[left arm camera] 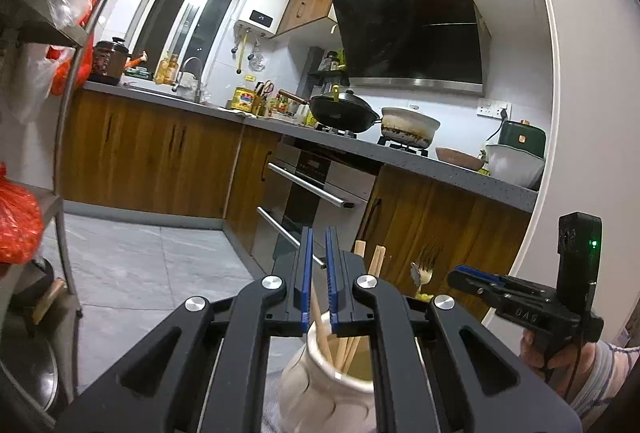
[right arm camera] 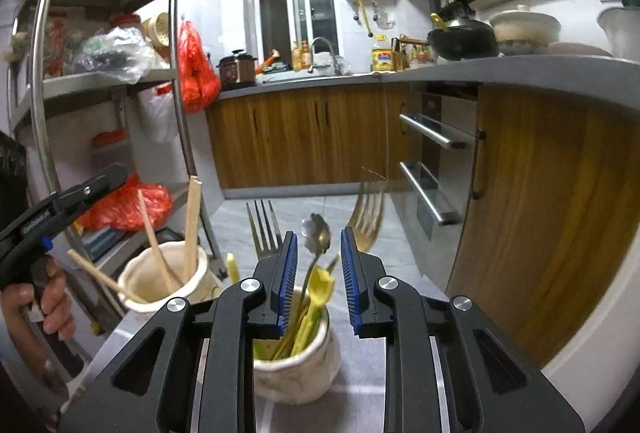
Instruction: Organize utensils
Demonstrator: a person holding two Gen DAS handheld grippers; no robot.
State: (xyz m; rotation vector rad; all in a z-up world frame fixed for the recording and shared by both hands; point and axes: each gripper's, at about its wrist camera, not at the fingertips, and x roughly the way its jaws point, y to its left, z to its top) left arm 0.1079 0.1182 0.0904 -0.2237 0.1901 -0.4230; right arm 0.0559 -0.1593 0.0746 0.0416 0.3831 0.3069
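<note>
A cream ceramic jar [left arm camera: 324, 385] holds several wooden chopsticks [left arm camera: 378, 259]; it sits just under my left gripper [left arm camera: 318, 233], whose jaws stand a narrow gap apart with nothing between them. The same jar [right arm camera: 160, 273] shows at the left of the right wrist view. A second cream jar [right arm camera: 298, 365] holds forks [right arm camera: 262, 229], a metal spoon [right arm camera: 318, 233] and yellow-handled utensils [right arm camera: 322, 287]. My right gripper [right arm camera: 318, 235] is open just above this jar, empty. The right gripper also shows in the left wrist view [left arm camera: 472, 279].
A steel shelf rack [right arm camera: 108, 81] with bags stands at the left. Wooden cabinets [right arm camera: 304, 137], an oven with bar handles [right arm camera: 432, 161] and a grey countertop [right arm camera: 500, 71] with wok and pots lie ahead and right. Grey tiled floor [left arm camera: 140, 257] lies between.
</note>
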